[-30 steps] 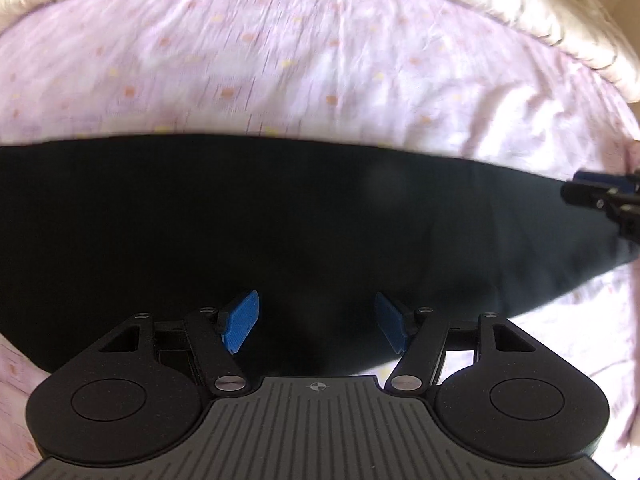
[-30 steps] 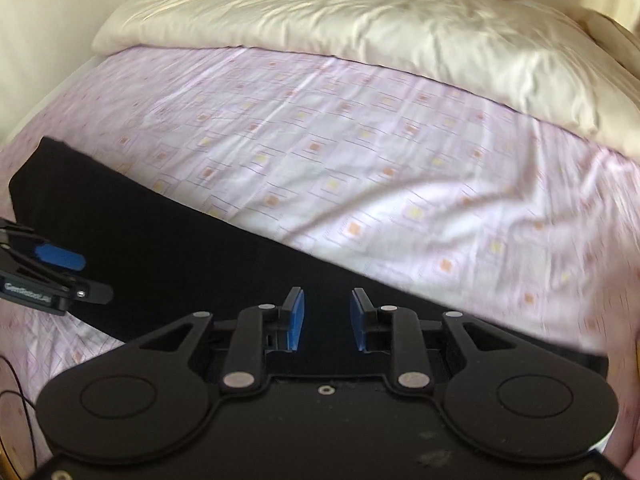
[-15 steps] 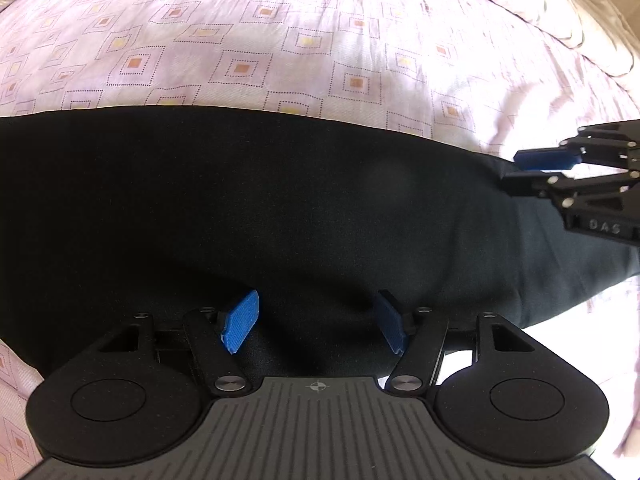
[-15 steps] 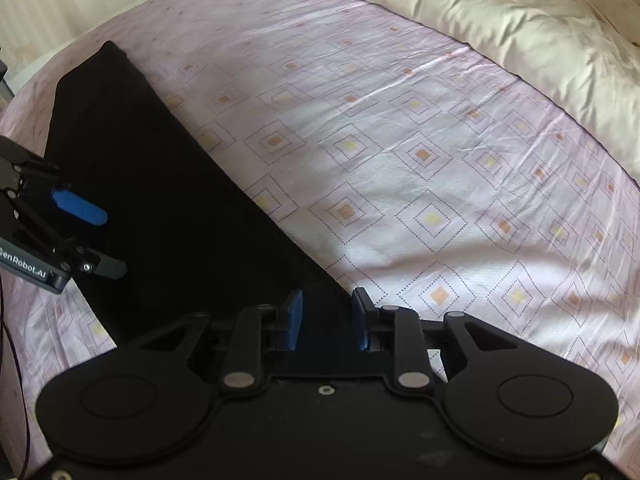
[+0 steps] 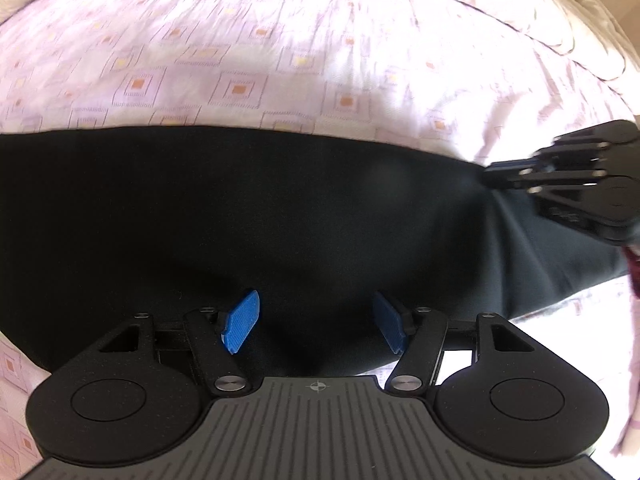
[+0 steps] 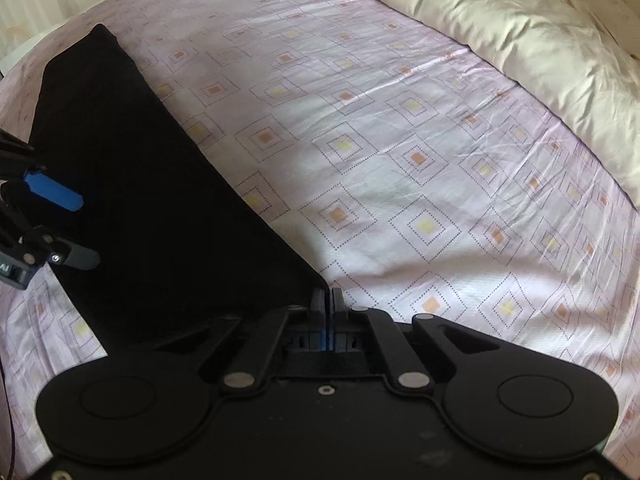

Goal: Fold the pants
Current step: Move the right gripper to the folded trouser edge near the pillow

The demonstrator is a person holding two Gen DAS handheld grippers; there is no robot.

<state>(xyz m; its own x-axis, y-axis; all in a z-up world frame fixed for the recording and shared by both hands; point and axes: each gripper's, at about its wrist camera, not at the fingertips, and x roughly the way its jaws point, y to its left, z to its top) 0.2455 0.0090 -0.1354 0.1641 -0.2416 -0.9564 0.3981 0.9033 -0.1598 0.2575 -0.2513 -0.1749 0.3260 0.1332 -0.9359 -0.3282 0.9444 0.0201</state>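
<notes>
Pinching the black pants corner, right hand-held gripper; left hand-held gripper agape above them

The pants are laid flat across the bed sheet, stretched as a long band. Behind them, along the sheet's far side, a duvet is bunched. The left gripper is held over the band's near edge, while the right gripper is set at one corner of it — the corner at the band's right end in the left wrist view.
</notes>
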